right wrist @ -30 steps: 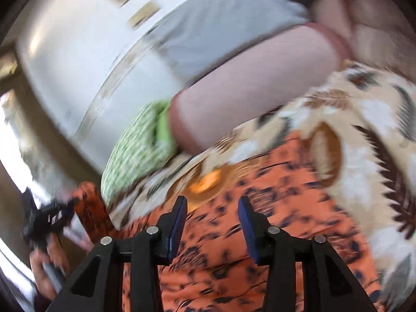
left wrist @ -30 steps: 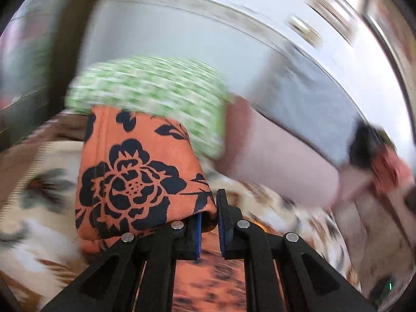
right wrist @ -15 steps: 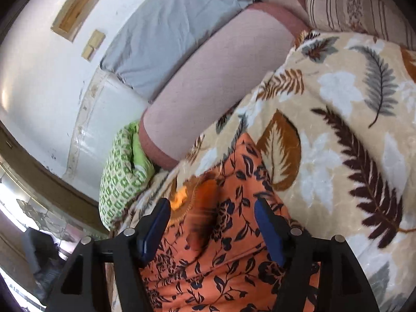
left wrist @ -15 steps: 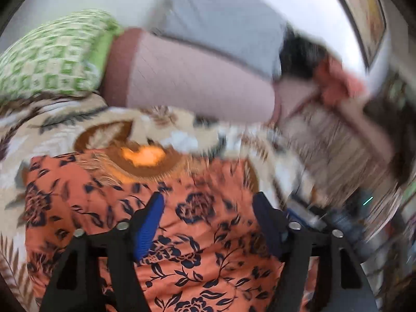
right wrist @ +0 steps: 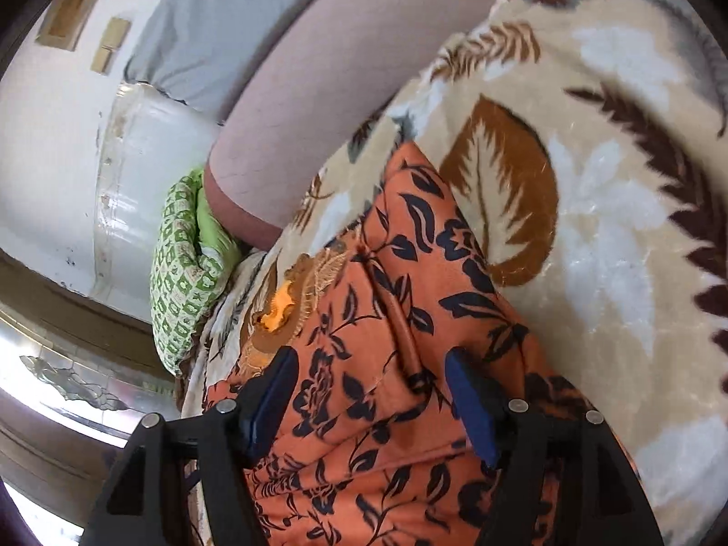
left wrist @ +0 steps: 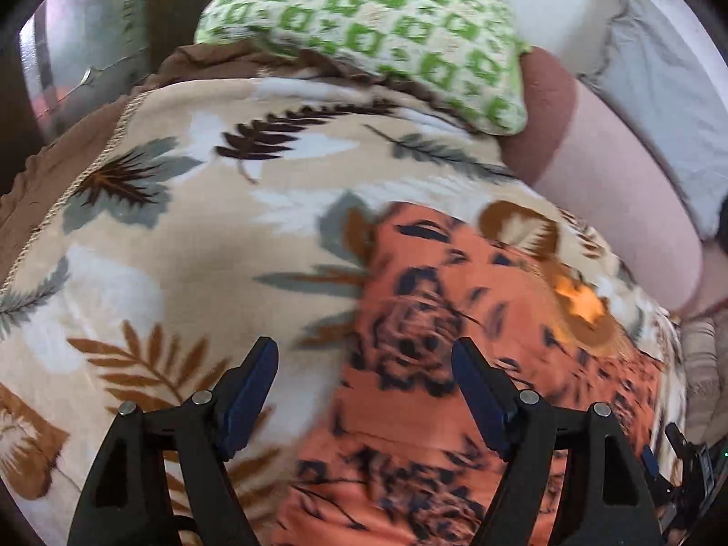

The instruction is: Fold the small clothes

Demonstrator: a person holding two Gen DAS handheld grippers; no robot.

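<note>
An orange garment with black flowers (left wrist: 455, 364) lies flat on a beige leaf-print blanket (left wrist: 182, 236). My left gripper (left wrist: 364, 359) is open and empty, hovering over the garment's left edge. In the right wrist view the same garment (right wrist: 386, 318) lies folded in a long strip on the blanket (right wrist: 614, 227). My right gripper (right wrist: 371, 371) is open and empty, just above the garment, with a fold ridge running between its jaws.
A green-and-white patterned pillow (left wrist: 386, 27) lies at the head of the bed, also in the right wrist view (right wrist: 182, 273). A pink bolster (left wrist: 614, 191) and a grey pillow (left wrist: 673, 104) lie alongside. The white wall (right wrist: 45, 159) is behind.
My left gripper let go of the orange garment, opened, and swung left over the blanket. The garment now lies flat. My right gripper opened wider and stays low over it.
</note>
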